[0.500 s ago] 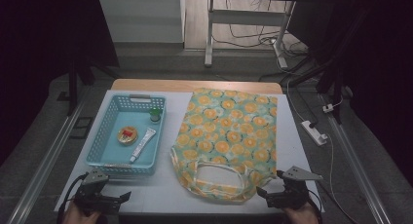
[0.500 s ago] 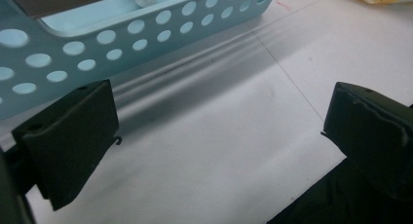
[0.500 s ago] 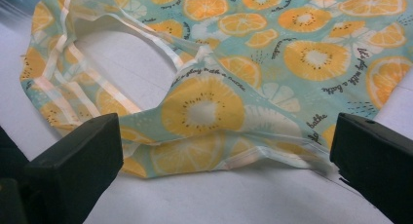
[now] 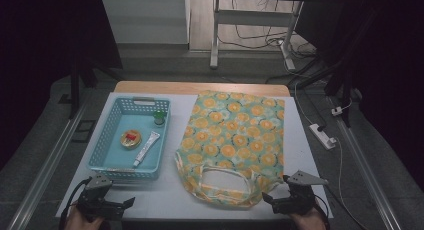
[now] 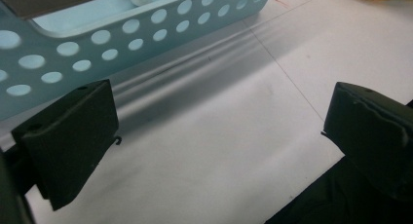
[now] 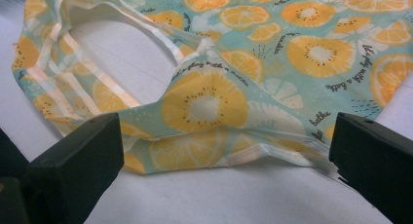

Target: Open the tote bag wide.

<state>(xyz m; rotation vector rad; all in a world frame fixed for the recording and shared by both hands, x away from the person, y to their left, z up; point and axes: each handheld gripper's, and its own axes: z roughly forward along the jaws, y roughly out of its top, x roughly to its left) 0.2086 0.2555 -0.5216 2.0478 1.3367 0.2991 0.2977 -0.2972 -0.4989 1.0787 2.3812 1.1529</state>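
A flat cloth bag (image 4: pixel 235 142) printed with orange slices lies on the white table, handles toward me. Left of it stands a light blue perforated basket (image 4: pixel 102 152) holding a white tube (image 4: pixel 146 148), a round tin with a red label (image 4: pixel 131 139) and a small green-capped bottle (image 4: pixel 159 118). My left gripper (image 4: pixel 127 204) rests open at the front left corner, just in front of the basket wall (image 5: pixel 122 34). My right gripper (image 4: pixel 267 202) is open at the front right, its jaws wide apart just short of the bag's near edge (image 6: pixel 204 112).
A wooden strip (image 4: pixel 200 87) borders the table's far edge. Beyond it stand a white desk leg and loose cables on the floor (image 4: pixel 250 40). A white power strip (image 4: pixel 324 136) lies on the floor right of the table. Metal rails run along both sides.
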